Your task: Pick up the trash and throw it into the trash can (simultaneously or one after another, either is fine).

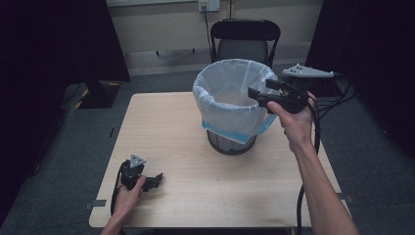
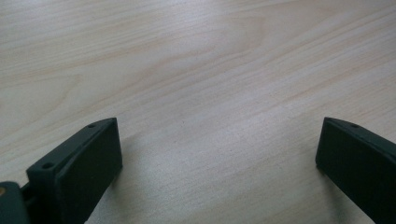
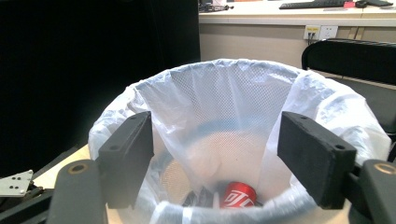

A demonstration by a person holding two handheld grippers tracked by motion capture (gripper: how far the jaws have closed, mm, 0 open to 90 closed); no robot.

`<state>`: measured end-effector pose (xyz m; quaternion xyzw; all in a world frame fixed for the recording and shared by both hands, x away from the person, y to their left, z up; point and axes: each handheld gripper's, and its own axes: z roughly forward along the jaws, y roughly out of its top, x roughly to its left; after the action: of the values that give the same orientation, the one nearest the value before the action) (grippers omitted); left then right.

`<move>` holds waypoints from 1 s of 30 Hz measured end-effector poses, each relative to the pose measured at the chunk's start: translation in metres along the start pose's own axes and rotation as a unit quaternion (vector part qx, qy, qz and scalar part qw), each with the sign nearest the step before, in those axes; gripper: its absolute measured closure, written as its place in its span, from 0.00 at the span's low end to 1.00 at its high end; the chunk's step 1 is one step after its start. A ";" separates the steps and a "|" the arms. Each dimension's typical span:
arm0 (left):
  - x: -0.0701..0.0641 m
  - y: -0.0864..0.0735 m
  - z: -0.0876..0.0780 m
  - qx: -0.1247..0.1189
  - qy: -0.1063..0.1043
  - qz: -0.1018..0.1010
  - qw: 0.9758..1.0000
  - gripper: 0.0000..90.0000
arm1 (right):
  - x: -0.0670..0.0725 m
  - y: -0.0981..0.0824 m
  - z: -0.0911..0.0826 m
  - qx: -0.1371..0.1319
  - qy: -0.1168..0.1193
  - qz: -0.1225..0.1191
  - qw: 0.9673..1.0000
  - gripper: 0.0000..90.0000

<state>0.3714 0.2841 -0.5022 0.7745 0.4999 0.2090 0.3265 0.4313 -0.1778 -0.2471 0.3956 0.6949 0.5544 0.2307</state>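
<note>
A mesh waste bin (image 1: 234,105) lined with a white plastic bag stands on the wooden table (image 1: 176,132), right of centre. My right gripper (image 1: 262,89) hangs open above the bin's right rim, its jaws pointing in over the opening. From the right gripper view, the bag-lined bin (image 3: 233,98) holds a red can (image 3: 239,195) at its bottom, and the right gripper (image 3: 215,158) has nothing between its jaws. Down at the near left, my left gripper (image 1: 155,180) rests low on the table, open. In its own view the left gripper (image 2: 218,154) spans bare wood.
A black chair (image 1: 244,36) stands behind the table beyond the bin. Dark curtains hang at both sides. A cable trails from the right gripper down the table's right side. Bare table (image 2: 196,70) surface lies between the left gripper and the bin.
</note>
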 end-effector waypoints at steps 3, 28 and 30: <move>0.000 0.000 0.000 -0.001 -0.001 0.000 1.000 0.00 | 0.000 -0.004 -0.006 -0.002 -0.002 0.000 1.000 0.27; 0.000 0.000 0.000 -0.001 0.000 -0.001 1.000 0.00 | 0.000 -0.064 -0.042 0.023 -0.018 0.016 0.999 0.18; 0.000 0.000 0.000 -0.001 0.000 -0.001 1.000 0.00 | -0.001 -0.068 -0.044 0.024 -0.019 0.017 0.999 0.18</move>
<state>0.3712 0.2837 -0.5023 0.7735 0.5008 0.2090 0.3274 0.3779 -0.2093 -0.2998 0.4235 0.6964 0.5338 0.2251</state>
